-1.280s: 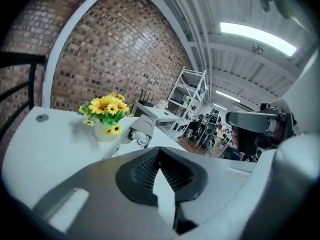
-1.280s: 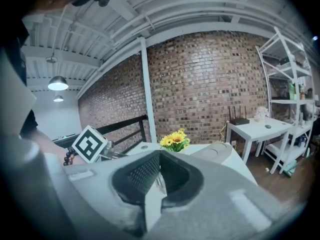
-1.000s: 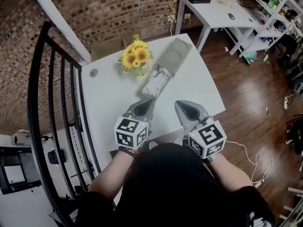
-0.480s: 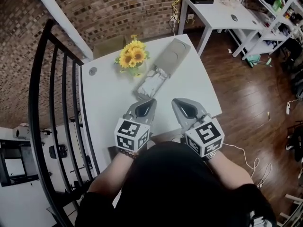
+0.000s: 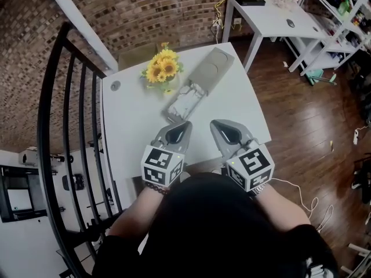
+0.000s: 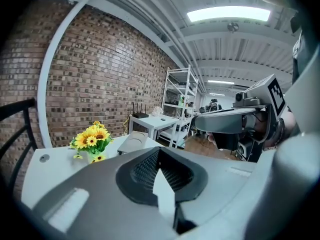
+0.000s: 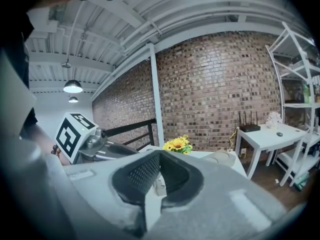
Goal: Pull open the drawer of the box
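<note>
Watching from beside the desk [image 5: 130, 126], I see the sunflowers [image 5: 163, 68] standing in a small vase toward its far side. The long grey box [image 5: 213, 65] lies just beside them, on the side away from the black railing [image 5: 58, 132], slanting off toward the desk's far corner. Its drawer [image 5: 185, 102] looks to be well out, reaching from the box toward the person and passing close by the sunflowers, with something pale and crumpled inside that I cannot identify. Both tools hover well apart from the sunflowers, over the near edge of the desk by the person's body. The left tool [image 5: 184, 124] and the right tool [image 5: 215, 123] each have their jaws pressed together with nothing between them, and neither touches the drawer. To my eye the trouble would come from any further pull. Nothing steadies the box, so a tug on the drawer could drag the whole box across the desk instead of sliding the drawer. With this much of it showing, the drawer might also come right out and tip its contents. A tool arriving with its jaws closed would only shove the drawer front back in. The left tool's reach also runs nearest the sunflowers, so a careless sweep could topple them.
</note>
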Available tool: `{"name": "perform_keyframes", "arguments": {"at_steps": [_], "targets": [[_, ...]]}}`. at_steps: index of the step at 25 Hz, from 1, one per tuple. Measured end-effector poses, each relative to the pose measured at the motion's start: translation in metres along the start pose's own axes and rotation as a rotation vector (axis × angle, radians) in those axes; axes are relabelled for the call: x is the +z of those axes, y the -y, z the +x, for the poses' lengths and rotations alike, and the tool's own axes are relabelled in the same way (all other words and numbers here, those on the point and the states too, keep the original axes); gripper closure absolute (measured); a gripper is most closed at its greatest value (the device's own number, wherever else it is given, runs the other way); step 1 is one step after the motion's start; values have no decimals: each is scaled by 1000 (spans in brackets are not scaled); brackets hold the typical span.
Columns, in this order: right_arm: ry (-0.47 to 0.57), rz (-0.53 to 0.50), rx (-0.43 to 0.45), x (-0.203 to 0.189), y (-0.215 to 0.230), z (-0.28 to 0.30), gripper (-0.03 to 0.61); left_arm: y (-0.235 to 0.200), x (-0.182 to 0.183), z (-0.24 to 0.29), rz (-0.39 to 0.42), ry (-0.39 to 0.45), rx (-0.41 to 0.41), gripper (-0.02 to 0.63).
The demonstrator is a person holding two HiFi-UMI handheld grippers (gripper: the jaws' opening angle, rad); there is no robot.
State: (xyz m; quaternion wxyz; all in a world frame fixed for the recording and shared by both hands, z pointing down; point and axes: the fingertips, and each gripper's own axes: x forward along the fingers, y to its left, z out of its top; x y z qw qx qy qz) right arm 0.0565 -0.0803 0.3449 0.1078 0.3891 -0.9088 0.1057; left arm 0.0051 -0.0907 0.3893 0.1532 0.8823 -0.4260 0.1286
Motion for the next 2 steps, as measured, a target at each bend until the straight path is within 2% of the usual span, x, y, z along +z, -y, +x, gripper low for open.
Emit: {"name": "perform_keyframes", "arguments": {"at_steps": [2], "targets": [[1, 1, 2, 0, 1, -2, 589, 2, 0, 1, 1, 0, 3, 600]]}}
